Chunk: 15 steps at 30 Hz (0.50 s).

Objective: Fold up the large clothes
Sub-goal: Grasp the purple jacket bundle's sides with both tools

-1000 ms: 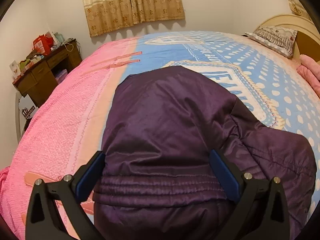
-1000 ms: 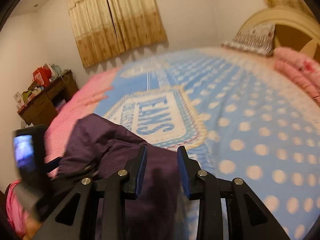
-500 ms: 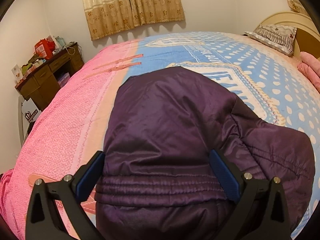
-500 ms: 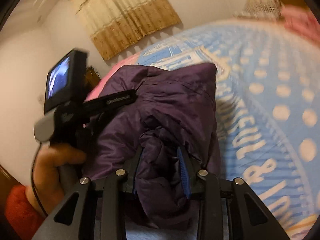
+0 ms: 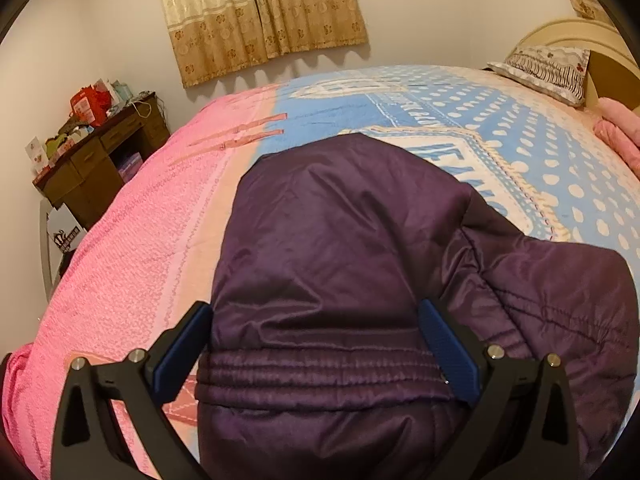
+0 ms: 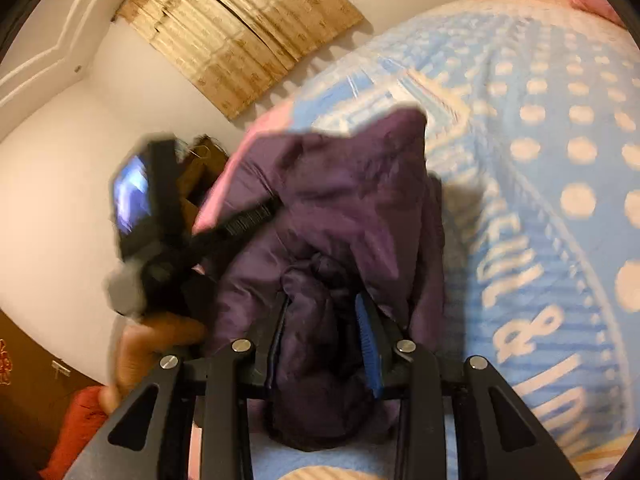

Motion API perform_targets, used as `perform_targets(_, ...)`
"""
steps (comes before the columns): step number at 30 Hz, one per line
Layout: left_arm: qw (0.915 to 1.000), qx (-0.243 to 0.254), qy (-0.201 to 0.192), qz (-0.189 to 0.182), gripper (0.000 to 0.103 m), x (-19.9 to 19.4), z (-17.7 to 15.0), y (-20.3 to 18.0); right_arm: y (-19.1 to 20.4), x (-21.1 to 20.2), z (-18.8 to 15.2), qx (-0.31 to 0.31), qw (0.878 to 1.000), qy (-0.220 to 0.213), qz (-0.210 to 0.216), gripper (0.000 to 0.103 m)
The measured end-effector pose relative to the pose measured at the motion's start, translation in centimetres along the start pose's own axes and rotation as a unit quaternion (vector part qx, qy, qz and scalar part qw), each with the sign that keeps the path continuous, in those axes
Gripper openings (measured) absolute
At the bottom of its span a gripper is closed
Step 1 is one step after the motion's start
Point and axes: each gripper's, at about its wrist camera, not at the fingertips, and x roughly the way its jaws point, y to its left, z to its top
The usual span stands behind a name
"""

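A dark purple padded jacket (image 5: 344, 264) lies folded on the bed, its elastic hem toward me. My left gripper (image 5: 316, 344) is open wide, its blue pads on either side of the hem just above the jacket. My right gripper (image 6: 324, 328) is shut on a bunched part of the purple jacket (image 6: 336, 216) and holds it lifted above the blue blanket. The left gripper's handle, screen and hand show blurred in the right wrist view (image 6: 160, 240).
The bed carries a pink blanket (image 5: 120, 264) on the left and a blue dotted blanket (image 5: 560, 184) on the right. A pillow (image 5: 548, 72) and headboard are far right. A cluttered wooden desk (image 5: 96, 160) stands by the wall under curtains (image 5: 260, 16).
My right gripper closed on the jacket's right part and lifted it, tilting and swinging toward the left gripper. The left gripper stayed open over the hem, barely moving.
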Motion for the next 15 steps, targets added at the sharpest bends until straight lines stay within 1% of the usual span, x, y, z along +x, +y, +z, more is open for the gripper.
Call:
perform_targets(2,1.0000,0.000,0.001,0.000,0.103,0.1,0.1,0.0,0.0,-1.0,1.6,-0.003,1.000,-0.029,-0.002,0.033)
perform_targets(3,1.0000,0.001,0.001,0.001,0.103,0.1,0.1,-0.1,-0.2,-0.8,2.4,-0.001,0.999,-0.033,-0.006,0.033)
perform_targets(5,1.0000,0.000,0.001,0.000,0.103,0.1,0.1,-0.2,-0.9,0.5,4.2,0.004,0.999,-0.035,-0.023,0.033)
perform_targets(7,1.0000,0.000,0.001,-0.001,0.103,0.1,0.0,-0.2,-1.9,2.8,5.3,0.008,0.999,-0.026,-0.030,0.033)
perform_targets(9,1.0000,-0.001,0.002,0.002,0.103,0.2,0.1,-0.4,-2.7,5.1,5.7,0.009,0.999,-0.006,-0.035,0.033)
perform_targets(10,1.0000,-0.003,0.004,0.005,0.103,0.3,0.1,-0.4,-2.8,5.9,5.5,0.002,0.999,-0.005,-0.042,0.033)
perform_targets(12,1.0000,-0.003,0.006,0.005,0.103,0.4,0.1,-0.5,-2.9,6.3,5.1,0.003,0.999,-0.019,-0.046,0.033)
perform_targets(15,1.0000,-0.003,0.004,0.001,0.103,0.2,0.2,-0.4,-2.8,6.1,4.8,-0.006,0.999,-0.019,-0.046,0.033)
